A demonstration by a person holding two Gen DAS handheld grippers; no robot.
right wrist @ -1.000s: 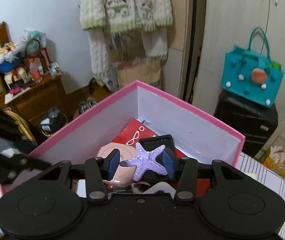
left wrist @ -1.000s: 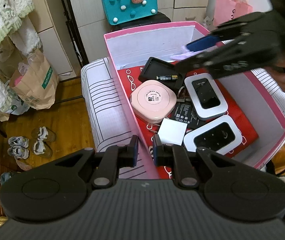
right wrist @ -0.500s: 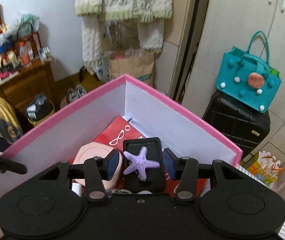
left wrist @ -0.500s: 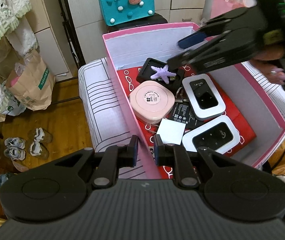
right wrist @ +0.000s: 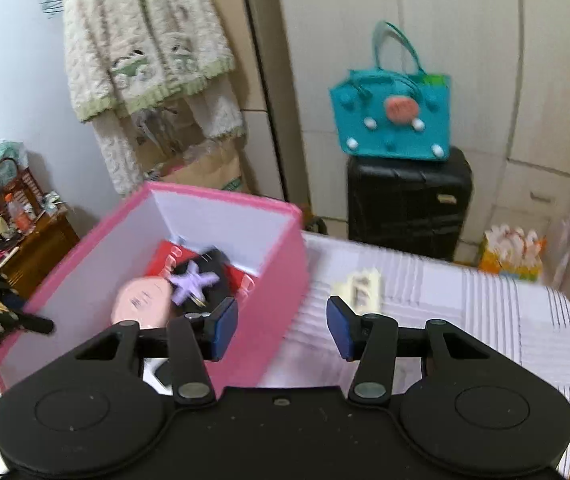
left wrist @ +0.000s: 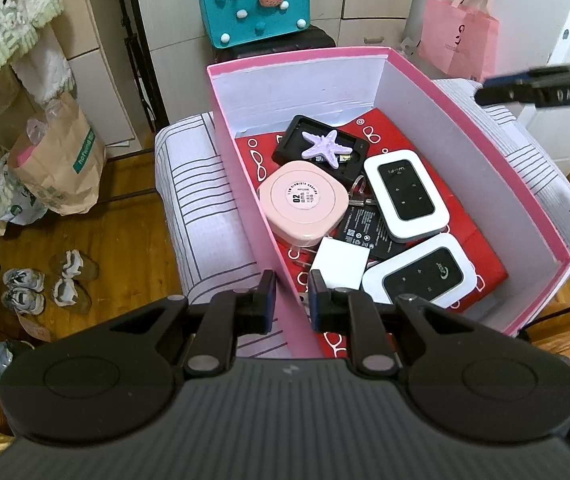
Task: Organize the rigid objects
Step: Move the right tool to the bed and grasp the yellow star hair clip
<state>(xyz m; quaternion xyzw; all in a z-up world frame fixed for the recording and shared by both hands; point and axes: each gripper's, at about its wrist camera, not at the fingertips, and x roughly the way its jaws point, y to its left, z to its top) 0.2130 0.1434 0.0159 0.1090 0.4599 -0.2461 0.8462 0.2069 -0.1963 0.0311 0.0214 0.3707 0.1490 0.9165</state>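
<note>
Glossy plastic routers [left wrist: 404,193], wood floor [left wrist: 125,216]

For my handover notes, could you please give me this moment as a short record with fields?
container: pink box, open-topped, on a striped cloth
starfish: purple starfish lies on the black tray at the box's far end
other contents: pink square case, white device, second white device, white block
left gripper: jaws closed on the box's near wall
right gripper: jaws open, empty, beside the box
</note>
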